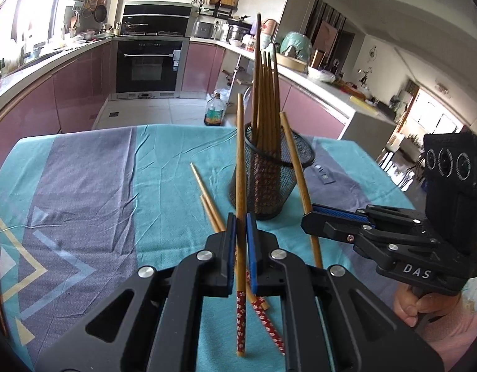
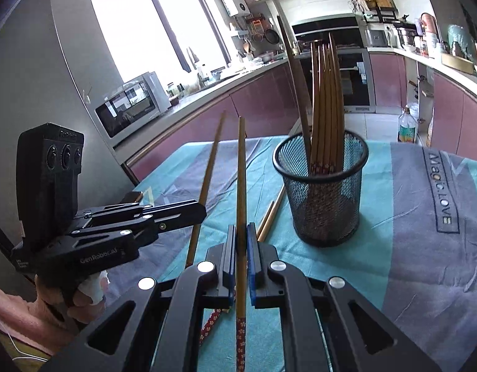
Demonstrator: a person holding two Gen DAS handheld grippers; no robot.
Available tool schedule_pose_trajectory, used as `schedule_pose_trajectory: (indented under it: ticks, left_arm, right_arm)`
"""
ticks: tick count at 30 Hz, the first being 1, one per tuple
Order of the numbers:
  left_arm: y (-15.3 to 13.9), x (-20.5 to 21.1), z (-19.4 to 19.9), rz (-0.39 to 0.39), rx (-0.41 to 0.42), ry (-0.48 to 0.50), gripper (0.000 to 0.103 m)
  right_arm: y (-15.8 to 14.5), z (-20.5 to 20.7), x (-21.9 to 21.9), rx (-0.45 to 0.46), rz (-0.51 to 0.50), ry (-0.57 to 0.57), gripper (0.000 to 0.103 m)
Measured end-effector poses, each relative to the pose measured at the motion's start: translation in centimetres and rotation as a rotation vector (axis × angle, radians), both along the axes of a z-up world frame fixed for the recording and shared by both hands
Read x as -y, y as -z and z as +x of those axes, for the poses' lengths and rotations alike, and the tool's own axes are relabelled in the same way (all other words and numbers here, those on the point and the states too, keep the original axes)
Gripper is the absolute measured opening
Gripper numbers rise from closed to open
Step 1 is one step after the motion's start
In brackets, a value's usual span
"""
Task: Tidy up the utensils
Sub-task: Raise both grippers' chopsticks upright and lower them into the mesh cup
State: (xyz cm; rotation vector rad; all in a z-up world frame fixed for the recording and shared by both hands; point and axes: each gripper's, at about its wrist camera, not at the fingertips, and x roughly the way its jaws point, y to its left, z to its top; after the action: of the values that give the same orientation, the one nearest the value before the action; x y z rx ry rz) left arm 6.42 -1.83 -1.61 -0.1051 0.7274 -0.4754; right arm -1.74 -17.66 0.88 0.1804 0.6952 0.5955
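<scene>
Chopsticks are what I'm sorting, and I have one in each claw: at the bottom centre of the left wrist view my left gripper [image 1: 241, 232] is closed tight on a chopstick [image 1: 240, 170], patterned red end down, bare tip up; in the right wrist view my right gripper [image 2: 242, 241] is clamped the same way on a second chopstick [image 2: 241, 186]. Both sticks are pinched low on their length, so I judge they could pivot in the pads, and a tip could catch the rim of the cup on the way in. With the two grippers close together, the held sticks could also knock each other if I bring both to the cup at once. Just behind the grippers, two loose chopsticks [image 1: 207, 198] lie on the teal and grey tablecloth [image 1: 92, 186], beside the base of the cup. The black mesh cup [image 2: 322, 192] stands mid-frame, right of centre in the right wrist view, already holding a sheaf of upright chopsticks [image 2: 326, 99] that fan towards the opening and narrow the free gap. Far behind, at the top of both views, run the kitchen counter [image 2: 238, 76] and the oven [image 1: 148, 65], clear of my work.
</scene>
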Motion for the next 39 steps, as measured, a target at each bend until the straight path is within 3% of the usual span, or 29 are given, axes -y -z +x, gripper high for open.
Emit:
schedule_pose_trajectory:
  ticks: [13, 25, 39]
  left_arm:
    - [-3.2, -0.6, -0.5, -0.109, 0.044, 0.064, 0.007]
    - [-5.0, -0.9, 0.4, -0.154, 0.084, 0.068, 0.007]
    - [-9.1, -0.3, 3.1, -0.18, 0.197, 0.04, 0.007]
  right_arm:
    - [-2.8, -0.1, 1.6, 0.085, 0.028, 0.031, 0.005]
    - [-5.5, 0.1, 3.2, 0.154, 0.035, 0.066, 0.006]
    - [-8.9, 0.8, 4.7, 0.249, 0.02, 0.103, 0.005]
